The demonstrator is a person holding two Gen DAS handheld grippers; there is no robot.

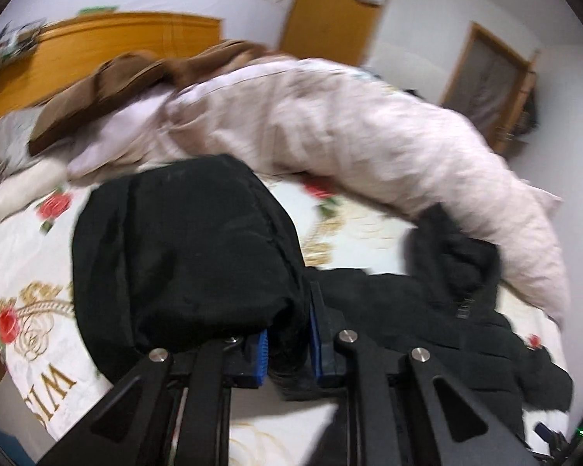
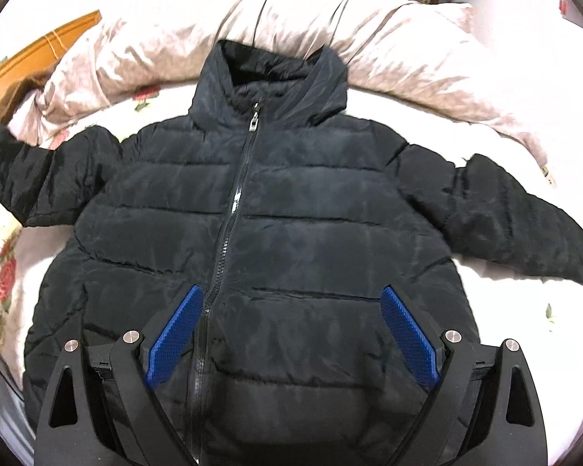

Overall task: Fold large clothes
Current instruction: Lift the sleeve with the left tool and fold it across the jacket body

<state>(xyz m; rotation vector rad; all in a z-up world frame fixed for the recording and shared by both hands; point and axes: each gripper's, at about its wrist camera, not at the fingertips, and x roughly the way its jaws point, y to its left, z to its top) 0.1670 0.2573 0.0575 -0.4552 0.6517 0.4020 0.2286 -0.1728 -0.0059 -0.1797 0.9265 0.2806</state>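
A black padded hooded jacket point(image 2: 311, 213) lies front up on the bed, zip point(image 2: 229, 209) closed, both sleeves spread out to the sides. My right gripper point(image 2: 291, 330) hovers open over the lower front, its blue pads point(image 2: 175, 334) wide apart and nothing between them. In the left wrist view my left gripper point(image 1: 289, 345) is shut on black fabric of one jacket sleeve point(image 1: 182, 240), which bulges up over the left finger. The rest of the jacket point(image 1: 388, 310) trails off to the right on the sheet. This view is blurred.
A bunched pale pink quilt point(image 2: 369, 39) lies along the far side of the bed, just behind the hood. A brown garment point(image 1: 116, 85) rests on it near the wooden headboard point(image 1: 97, 46). The white sheet point(image 1: 27, 272) has a rose print. A wooden door point(image 1: 330, 7) stands behind.
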